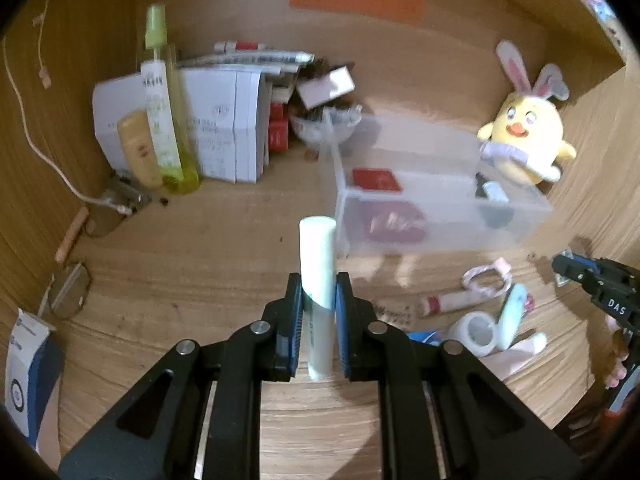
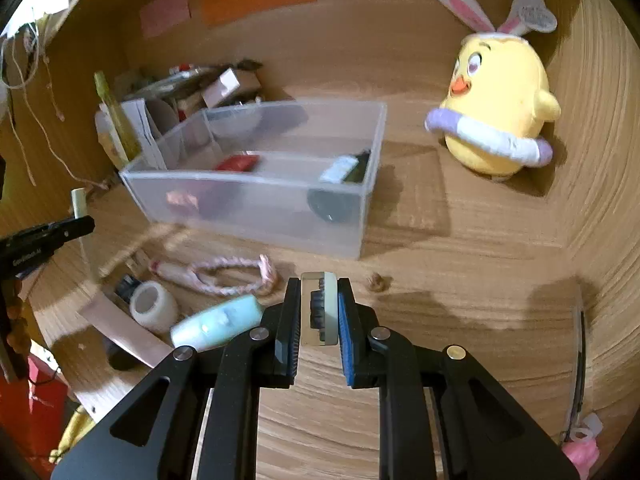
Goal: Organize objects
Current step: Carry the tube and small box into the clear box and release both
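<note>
Both claws are carrying items above the wooden worktop (image 2: 460,240): the left claw (image 1: 319,304) is gripping a pale tube (image 1: 318,264), the right claw (image 2: 319,312) a small cream-edged object (image 2: 320,308). The clear bin (image 2: 256,184) is already holding several items; tape (image 2: 154,306), a braided cord (image 2: 228,276) and a mint bottle (image 2: 216,322) are awaiting sorting.

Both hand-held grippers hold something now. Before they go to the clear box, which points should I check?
1. Left hand-held gripper shut on the pale tube: ok.
2. Right hand-held gripper shut on the small cream item: ok.
3. Tube upright between the pads: ok.
4. Clear box open on top: ok.
5. Free space in the box compartments: ok.
6. What the cream item is: cannot tell.
</note>
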Tool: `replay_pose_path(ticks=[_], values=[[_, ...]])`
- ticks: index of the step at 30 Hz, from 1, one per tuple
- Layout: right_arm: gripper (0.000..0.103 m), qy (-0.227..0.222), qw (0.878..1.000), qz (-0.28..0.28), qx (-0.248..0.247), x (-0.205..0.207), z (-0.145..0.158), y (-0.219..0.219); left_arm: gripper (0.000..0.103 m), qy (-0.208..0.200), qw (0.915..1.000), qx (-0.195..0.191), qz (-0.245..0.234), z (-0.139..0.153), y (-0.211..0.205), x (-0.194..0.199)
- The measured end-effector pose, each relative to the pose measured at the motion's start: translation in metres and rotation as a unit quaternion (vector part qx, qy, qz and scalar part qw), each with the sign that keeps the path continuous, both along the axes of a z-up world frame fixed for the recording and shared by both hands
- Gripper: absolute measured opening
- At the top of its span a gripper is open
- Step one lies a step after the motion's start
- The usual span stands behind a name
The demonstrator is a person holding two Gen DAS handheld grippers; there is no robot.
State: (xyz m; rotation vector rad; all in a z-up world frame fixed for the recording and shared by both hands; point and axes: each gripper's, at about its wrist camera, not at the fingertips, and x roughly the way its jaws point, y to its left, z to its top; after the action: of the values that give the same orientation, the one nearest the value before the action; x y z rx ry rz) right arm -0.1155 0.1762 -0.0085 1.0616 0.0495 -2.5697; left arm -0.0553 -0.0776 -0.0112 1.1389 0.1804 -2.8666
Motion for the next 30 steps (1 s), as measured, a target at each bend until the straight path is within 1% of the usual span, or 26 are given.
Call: replay_pose_path(ticks=[5,15,24,30], values=[[0.015,0.019,1.000,0.009,-0.016,0.003,0.013,-0.008,0.015,0.026,0.9996,0.004,-0.009,0.016,0.007,0.002],[0.015,0.049,0.998,0.029,-0.032,0.004,0.034,-0.026,0.015,0.062,0.9977,0.011,-0.025,0.041,0.021,-0.005],[0.015,0.075,0.996,0.028,-0.033,-0.012,0.051,-0.031,0.015,0.082,0.9956,0.028,-0.035,0.060,0.027,-0.022],[0.015,0.083,0.996,0.018,-0.037,-0.026,0.056,-0.028,0.015,0.095,0.9943,0.029,-0.039,0.073,0.029,-0.036]])
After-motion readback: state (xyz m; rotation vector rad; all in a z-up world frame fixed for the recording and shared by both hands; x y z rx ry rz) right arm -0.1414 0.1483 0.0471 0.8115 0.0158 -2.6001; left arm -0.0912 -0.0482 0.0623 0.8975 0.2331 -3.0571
